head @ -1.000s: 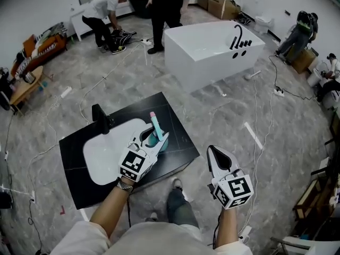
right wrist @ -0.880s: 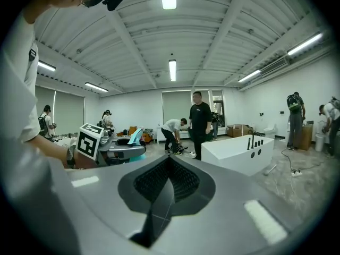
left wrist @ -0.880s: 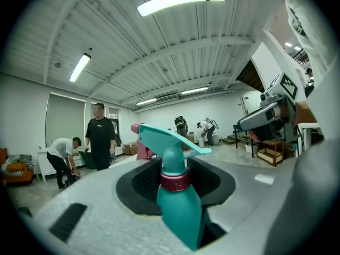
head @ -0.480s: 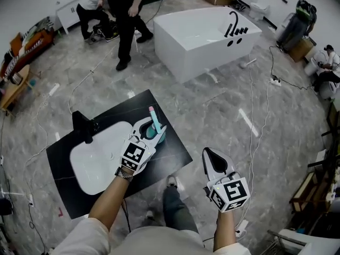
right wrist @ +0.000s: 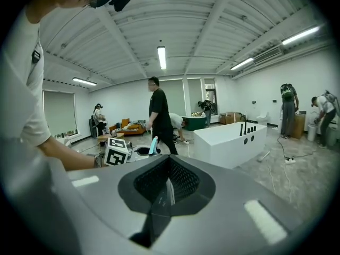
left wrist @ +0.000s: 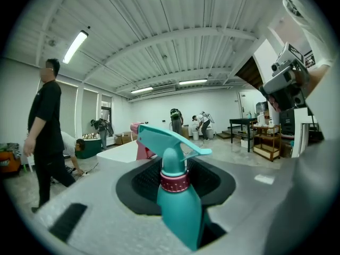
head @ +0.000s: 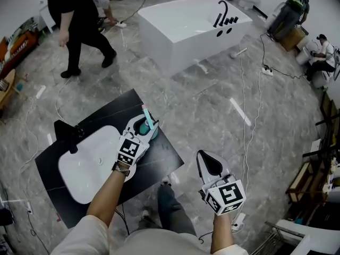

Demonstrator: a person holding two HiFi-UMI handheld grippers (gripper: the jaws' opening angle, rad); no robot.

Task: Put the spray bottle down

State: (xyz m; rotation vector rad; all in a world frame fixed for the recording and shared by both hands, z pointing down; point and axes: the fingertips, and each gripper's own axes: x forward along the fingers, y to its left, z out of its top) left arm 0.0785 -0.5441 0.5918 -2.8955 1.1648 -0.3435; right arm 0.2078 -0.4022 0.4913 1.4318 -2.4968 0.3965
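The left gripper's (head: 142, 128) jaws are clamping the neck of a teal spray bottle (left wrist: 179, 211), pink collar and teal trigger rising upright above them. The bottle is sitting over a black countertop (head: 162, 152), at about 2 o'clock from the white sink basin (head: 87, 166); whether its base is touching the surface cannot be told. The right gripper (right wrist: 169, 187) is hanging with its jaws pressed together on nothing, at 4 o'clock from the counter, above grey floor. A white bathtub (head: 183, 28) is standing well apart at 12 o'clock.
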